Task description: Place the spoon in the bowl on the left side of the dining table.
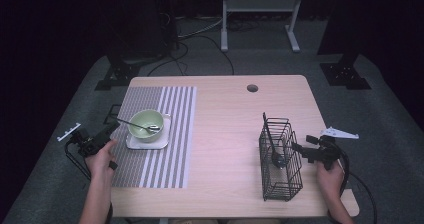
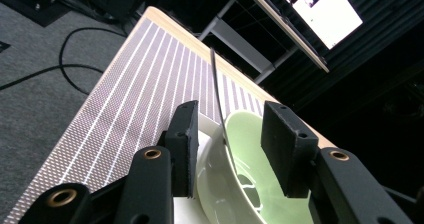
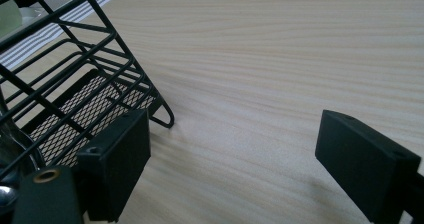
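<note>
A pale green bowl (image 1: 145, 121) stands on a white square plate (image 1: 148, 144) on the striped placemat (image 1: 172, 134) at the table's left. A metal spoon (image 1: 141, 125) lies in the bowl, its handle slanting out to the left. My left gripper (image 1: 112, 128) is just left of the bowl and open. In the left gripper view, the spoon handle (image 2: 216, 84) rises between the jaws of that gripper (image 2: 232, 109) over the bowl (image 2: 250, 136), touching neither pad. My right gripper (image 1: 295, 146) is open beside the black wire basket (image 1: 280, 159); the gripper (image 3: 235, 124) has bare wood between its jaws.
A dark utensil (image 1: 276, 156) stands inside the wire basket (image 3: 85, 74). The wooden table (image 1: 230, 124) has a round cable hole (image 1: 252, 88) at its far edge. Cables and stand legs lie on the grey floor beyond.
</note>
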`<action>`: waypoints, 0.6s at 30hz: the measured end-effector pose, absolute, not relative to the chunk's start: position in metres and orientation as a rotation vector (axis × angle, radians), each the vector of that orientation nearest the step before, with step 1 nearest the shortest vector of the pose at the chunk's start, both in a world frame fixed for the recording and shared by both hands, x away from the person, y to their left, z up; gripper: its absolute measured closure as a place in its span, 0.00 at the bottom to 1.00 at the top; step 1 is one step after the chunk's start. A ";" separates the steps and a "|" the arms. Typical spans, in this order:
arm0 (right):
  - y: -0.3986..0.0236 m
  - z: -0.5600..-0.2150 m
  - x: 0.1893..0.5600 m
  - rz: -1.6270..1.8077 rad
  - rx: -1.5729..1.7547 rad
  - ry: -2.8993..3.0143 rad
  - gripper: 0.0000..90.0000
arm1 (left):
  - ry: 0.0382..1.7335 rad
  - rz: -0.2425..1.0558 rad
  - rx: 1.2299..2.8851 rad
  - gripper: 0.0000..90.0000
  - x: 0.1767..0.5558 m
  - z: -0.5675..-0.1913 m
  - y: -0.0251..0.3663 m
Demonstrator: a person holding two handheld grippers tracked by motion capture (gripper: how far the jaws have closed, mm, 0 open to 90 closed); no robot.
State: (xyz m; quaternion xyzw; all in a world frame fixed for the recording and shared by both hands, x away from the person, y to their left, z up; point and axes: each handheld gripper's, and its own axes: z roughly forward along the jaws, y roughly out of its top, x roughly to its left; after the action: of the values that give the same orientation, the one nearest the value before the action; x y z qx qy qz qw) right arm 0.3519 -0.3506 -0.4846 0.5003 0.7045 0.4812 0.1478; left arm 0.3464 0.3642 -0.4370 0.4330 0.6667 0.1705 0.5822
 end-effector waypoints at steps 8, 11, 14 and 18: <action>-0.351 -0.485 0.352 1.382 1.439 2.027 0.15 | 1.547 0.410 1.058 0.63 0.338 -0.440 0.365; -0.350 -0.485 0.352 1.378 1.439 2.029 0.15 | 1.546 0.411 1.055 0.63 0.336 -0.440 0.366; -0.350 -0.485 0.352 1.379 1.440 2.029 0.15 | 1.540 0.409 1.065 0.62 0.335 -0.441 0.366; -0.350 -0.485 0.352 1.379 1.438 2.030 0.15 | 1.521 0.400 1.085 0.61 0.332 -0.441 0.361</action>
State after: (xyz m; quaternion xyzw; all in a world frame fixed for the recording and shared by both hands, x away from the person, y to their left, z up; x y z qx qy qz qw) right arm 0.3519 -0.3501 -0.4846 0.4999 0.7058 0.4795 0.1483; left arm 0.3325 0.3612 -0.4412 0.4638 0.6499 0.1708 0.5773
